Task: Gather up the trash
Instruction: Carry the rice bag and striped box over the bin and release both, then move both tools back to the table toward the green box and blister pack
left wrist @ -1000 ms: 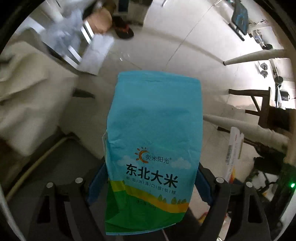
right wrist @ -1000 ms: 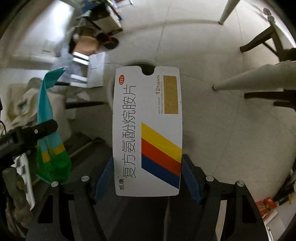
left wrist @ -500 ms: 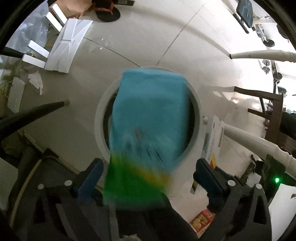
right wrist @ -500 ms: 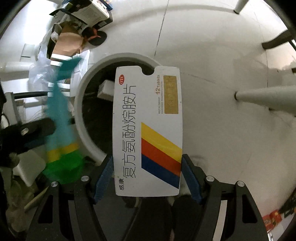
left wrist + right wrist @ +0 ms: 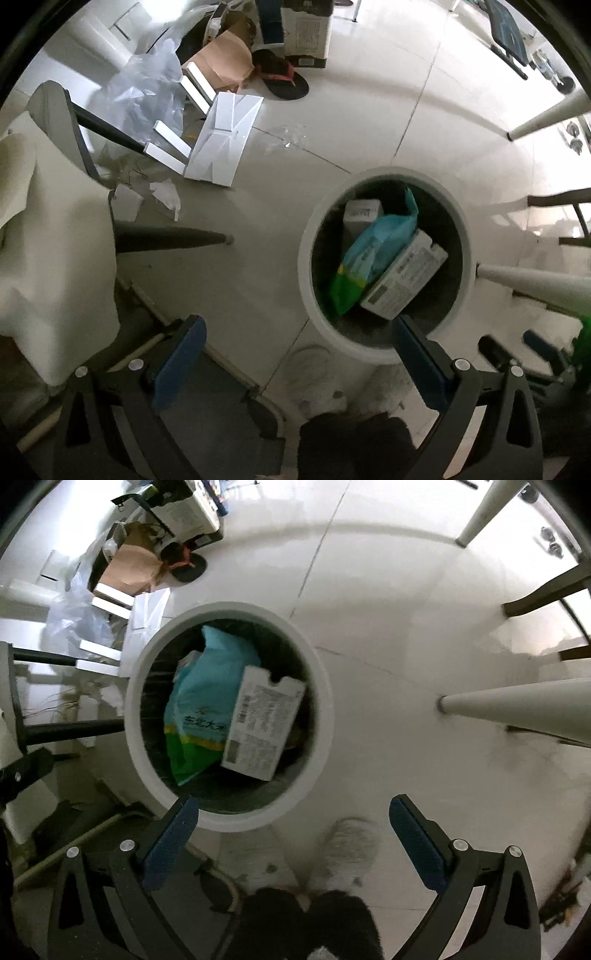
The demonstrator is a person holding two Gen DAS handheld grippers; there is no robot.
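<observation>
Trash is lying inside the round white plastic bin (image 5: 325,716), which is standing on the pale tiled floor (image 5: 406,609). In the right wrist view, a blue and green plastic rice bag (image 5: 199,709) is leaning in the bin with its long axis running from the near rim toward the far rim, its green printed end pointing toward the camera and its blue end pointing away. A white cardboard medicine box (image 5: 262,723) is resting against the bag's right side, touching it, its notched end pointing away and its long axis tilting slightly rightward. In the left wrist view, the rice bag (image 5: 373,254) and the medicine box (image 5: 404,280) are slanting diagonally in the bin (image 5: 306,258), and a second small white box (image 5: 360,218) is sitting behind them.

The right gripper (image 5: 293,834) is hovering above the near rim with its blue-padded jaws spread wide, gripping nothing. The left gripper (image 5: 299,354) is likewise hanging with its jaws spread wide and empty, its right finger overlapping the bin's near edge.
</observation>
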